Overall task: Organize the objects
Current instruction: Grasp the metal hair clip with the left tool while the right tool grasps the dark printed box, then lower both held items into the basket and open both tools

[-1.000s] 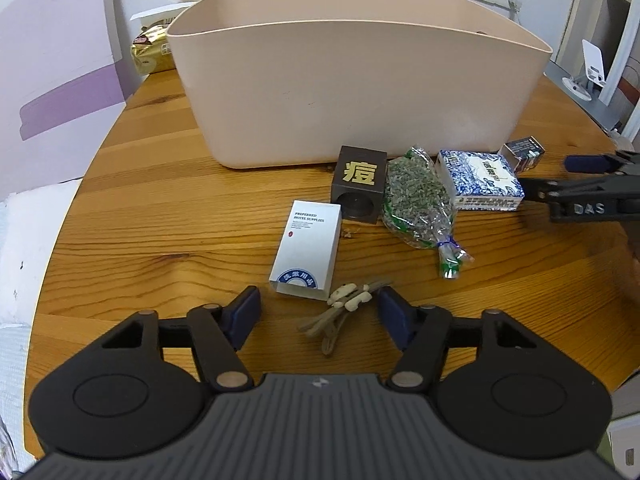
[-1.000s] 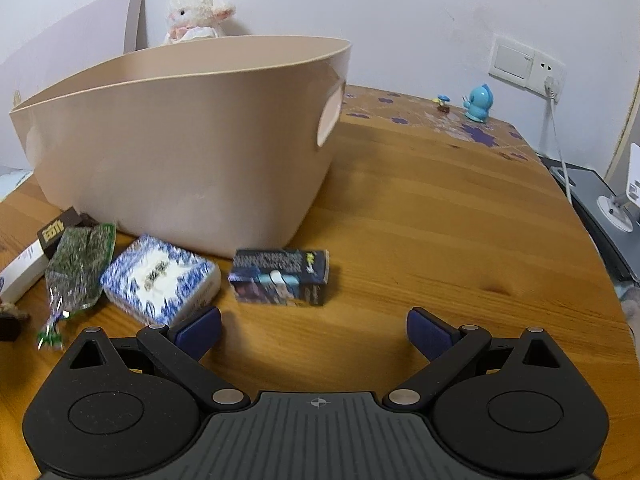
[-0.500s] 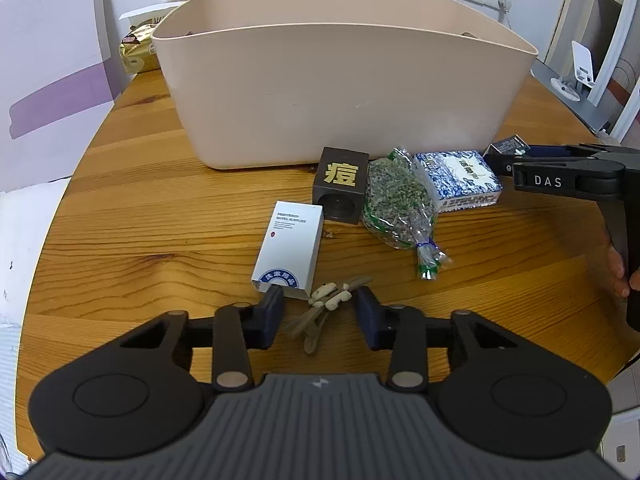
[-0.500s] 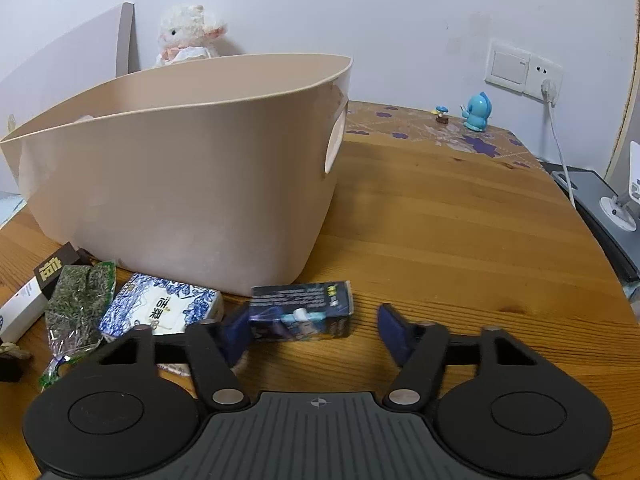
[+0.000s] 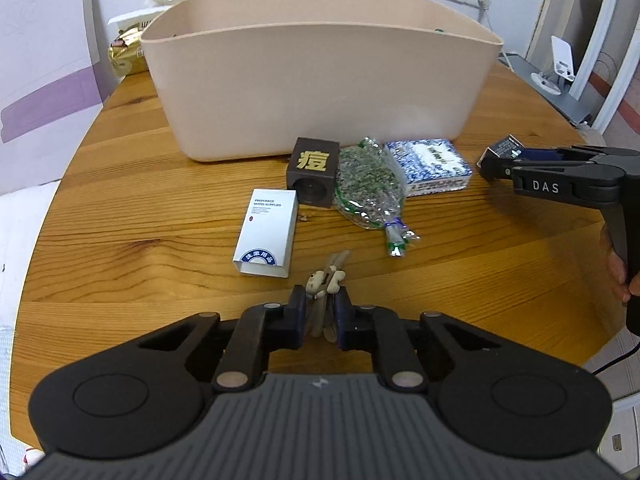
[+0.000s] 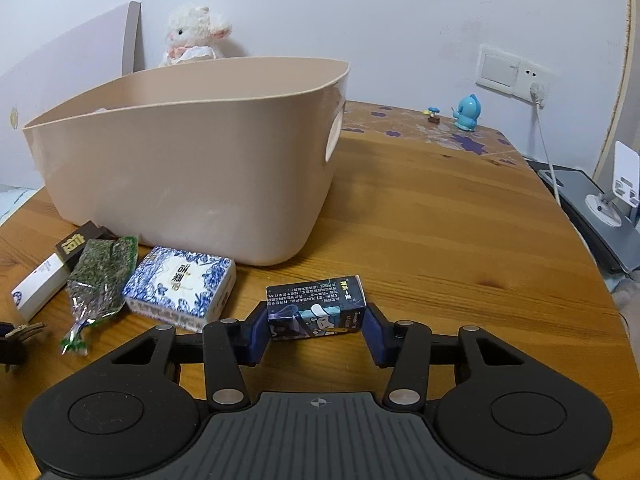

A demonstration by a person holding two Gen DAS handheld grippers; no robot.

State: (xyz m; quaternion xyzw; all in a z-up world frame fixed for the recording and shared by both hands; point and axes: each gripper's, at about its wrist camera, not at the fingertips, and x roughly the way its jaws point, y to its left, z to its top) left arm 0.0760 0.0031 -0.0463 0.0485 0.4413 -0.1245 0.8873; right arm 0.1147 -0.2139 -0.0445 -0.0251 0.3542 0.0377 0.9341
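Left claw pinched narrow on small beige clip bundle, the bundle held between the dark blue pads, its front end sticking out ahead of the tips. Cannot tell if bundle is lifted off the wooden worktop or resting on it. Just ahead-left of the claw: white box lying flat. Beyond it the dark brown box with a gold character, touching the clear bag of dried herbs. Blue-white patterned pack just beside the bag on its right. All three sit near the front wall of the beige tub.

Right claw clamped on small dark carton, pads pressing both short ends, carton lying crosswise between the tips. In the left wrist view this claw is at right, the carton at its tip, right of the patterned pack and apart from it. A hand grips its handle. From the right wrist view the patterned pack is left of the carton, herb bag further left, the tub behind them, handle hole facing right.

Plush lamb behind the tub by the wall. Blue figurine at worktop's far edge.
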